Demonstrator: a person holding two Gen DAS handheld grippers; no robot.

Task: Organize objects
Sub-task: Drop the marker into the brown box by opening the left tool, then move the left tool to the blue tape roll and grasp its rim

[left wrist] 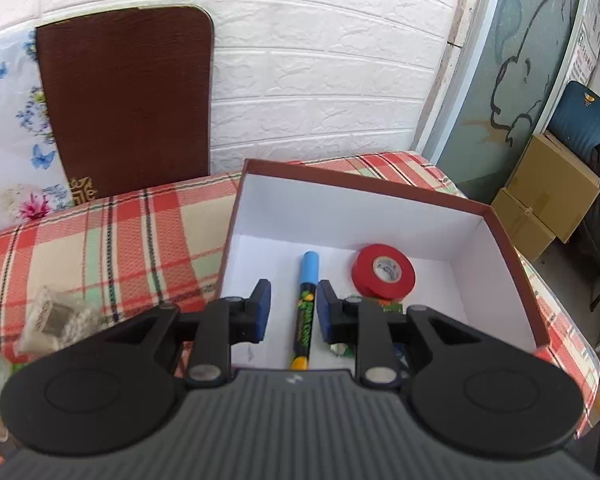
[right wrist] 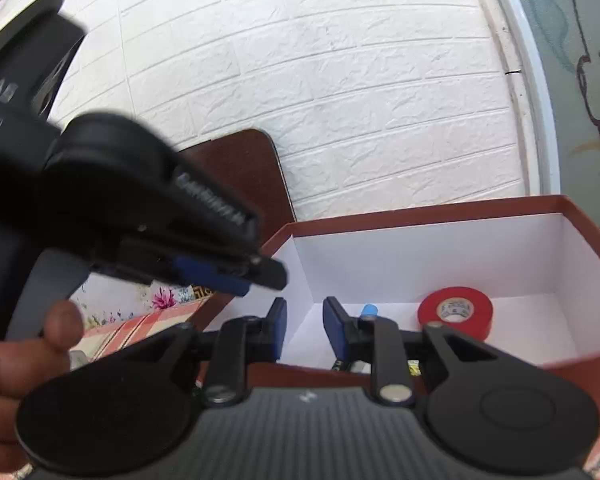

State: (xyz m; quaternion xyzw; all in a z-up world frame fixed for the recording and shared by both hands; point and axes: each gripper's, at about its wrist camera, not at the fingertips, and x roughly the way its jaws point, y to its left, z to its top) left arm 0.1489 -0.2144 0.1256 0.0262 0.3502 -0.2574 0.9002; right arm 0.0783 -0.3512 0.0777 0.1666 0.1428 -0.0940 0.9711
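Left wrist view, far left: a crumpled clear plastic packet (left wrist: pixel 54 318) lies on the plaid-covered counter (left wrist: pixel 112 236), outside the box. Next, the left gripper (left wrist: pixel 291 307) hangs over the near part of the open red-brown box (left wrist: pixel 512 276), jaws apart and empty. Directly below the gap between them, a marker (left wrist: pixel 306 308) with a blue cap lies on the white box floor, pointing toward the far wall. To its right, a roll of red tape (left wrist: pixel 383 276) lies flat on the floor, near the far wall. A small green wrapper (left wrist: pixel 392 306) sits just beside the roll (mostly hidden by the gripper).

Right wrist view: the right gripper (right wrist: pixel 305 330) is above the box's near rim, jaws apart, holding nothing.
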